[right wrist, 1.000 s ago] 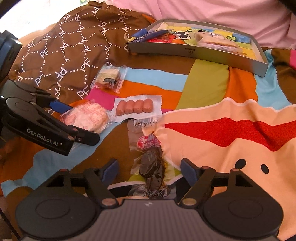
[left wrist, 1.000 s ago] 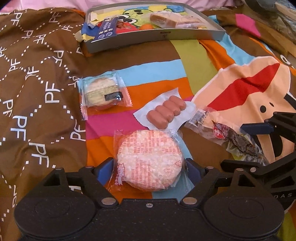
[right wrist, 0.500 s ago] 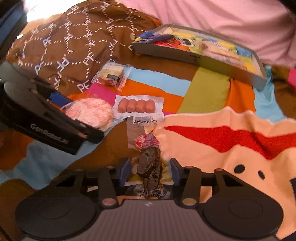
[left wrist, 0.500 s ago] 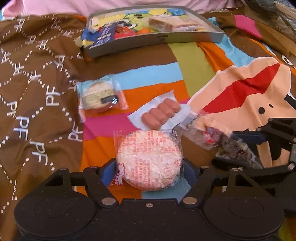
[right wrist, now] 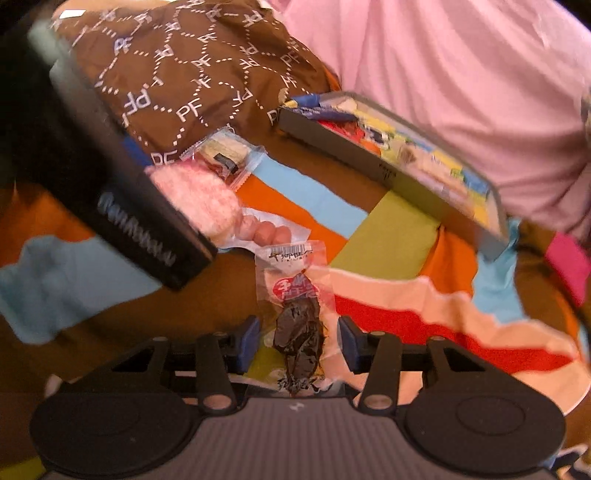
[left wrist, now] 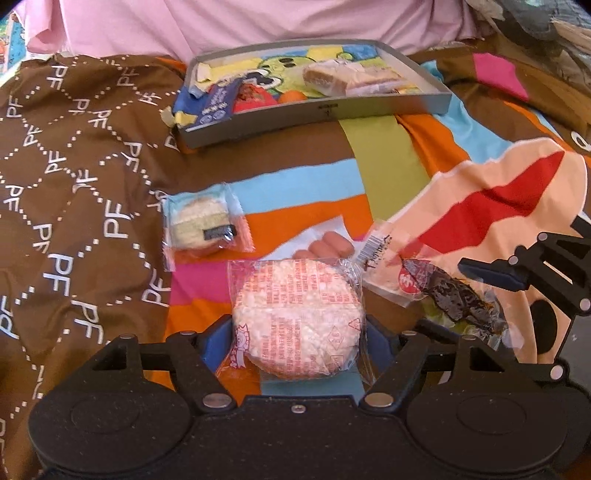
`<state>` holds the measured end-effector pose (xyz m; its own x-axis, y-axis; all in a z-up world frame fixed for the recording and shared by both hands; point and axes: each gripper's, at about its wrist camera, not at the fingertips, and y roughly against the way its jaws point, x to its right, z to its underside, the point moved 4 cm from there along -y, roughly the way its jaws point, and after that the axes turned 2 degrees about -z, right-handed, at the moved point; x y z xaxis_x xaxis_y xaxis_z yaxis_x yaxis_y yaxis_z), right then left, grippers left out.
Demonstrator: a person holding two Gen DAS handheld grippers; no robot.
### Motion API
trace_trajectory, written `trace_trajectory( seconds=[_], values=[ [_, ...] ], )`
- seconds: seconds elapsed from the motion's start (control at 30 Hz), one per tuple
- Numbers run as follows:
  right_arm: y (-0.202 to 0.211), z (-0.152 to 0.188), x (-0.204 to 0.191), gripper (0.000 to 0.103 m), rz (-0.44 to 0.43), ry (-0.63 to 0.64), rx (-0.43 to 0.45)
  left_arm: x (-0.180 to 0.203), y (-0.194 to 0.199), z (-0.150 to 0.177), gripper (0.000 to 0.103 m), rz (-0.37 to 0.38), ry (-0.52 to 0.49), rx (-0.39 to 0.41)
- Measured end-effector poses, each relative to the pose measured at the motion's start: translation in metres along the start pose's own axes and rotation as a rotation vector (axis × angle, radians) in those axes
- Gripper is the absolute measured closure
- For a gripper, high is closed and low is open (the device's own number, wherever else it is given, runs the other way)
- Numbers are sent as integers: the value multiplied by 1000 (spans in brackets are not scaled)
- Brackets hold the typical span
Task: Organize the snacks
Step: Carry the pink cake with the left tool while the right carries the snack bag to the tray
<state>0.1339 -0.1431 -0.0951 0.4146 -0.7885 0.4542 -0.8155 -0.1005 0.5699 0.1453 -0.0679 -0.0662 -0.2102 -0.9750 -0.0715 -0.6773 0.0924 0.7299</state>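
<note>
My left gripper (left wrist: 297, 341) is shut on a round pink rice cake packet (left wrist: 297, 317), its blue pads pressing both sides. My right gripper (right wrist: 299, 341) is shut on a clear packet of dark dried snack (right wrist: 297, 328), which the left wrist view shows held just above the bedspread (left wrist: 443, 291). A grey tray (left wrist: 325, 107) with several snacks in it lies at the far side, also seen from the right wrist (right wrist: 384, 170). A small wrapped cake (left wrist: 203, 225) and a pack of little sausages (left wrist: 328, 245) lie between the grippers and the tray.
Everything rests on a patterned bedspread (left wrist: 74, 184), brown on the left and striped in the middle. A pink sheet (left wrist: 258, 22) rises behind the tray. The black body of the left gripper fills the left of the right wrist view.
The right gripper closed on the dark snack packet and lifted it. The left gripper rose with the rice cake. Both views now sit higher and nearer the tray.
</note>
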Motion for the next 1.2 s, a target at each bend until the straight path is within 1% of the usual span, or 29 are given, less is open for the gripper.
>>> trace_trajectory(
  seconds=[0.2,0.37,0.47,0.53,0.63,0.7,0.87,1.0,1.07,1.2],
  values=[
    [4,0,-9,53,102,137,38,-6,9,-4,28,-10,20,28],
    [6,0,-7,53,172,194,55,-7,16,-8,28,-7,26,54],
    [9,-1,-1,53,223,212,74,-7,17,-15,28,-18,24,56],
    [13,-2,4,53,262,220,89,-9,18,-22,28,-12,48,67],
    [18,-4,16,53,308,209,102,-11,21,-33,28,-8,99,77],
    [24,-5,23,53,339,199,116,-12,24,-41,28,-11,114,84],
    [39,-13,45,52,443,165,183,-11,36,-66,28,-16,106,102],
    [50,-25,61,52,494,128,259,-15,53,-86,28,-7,111,131],
    [54,-29,66,52,512,115,293,-17,60,-94,28,-26,103,151],
    [65,-38,75,52,539,93,349,-16,71,-113,28,-88,81,186]
  ],
)
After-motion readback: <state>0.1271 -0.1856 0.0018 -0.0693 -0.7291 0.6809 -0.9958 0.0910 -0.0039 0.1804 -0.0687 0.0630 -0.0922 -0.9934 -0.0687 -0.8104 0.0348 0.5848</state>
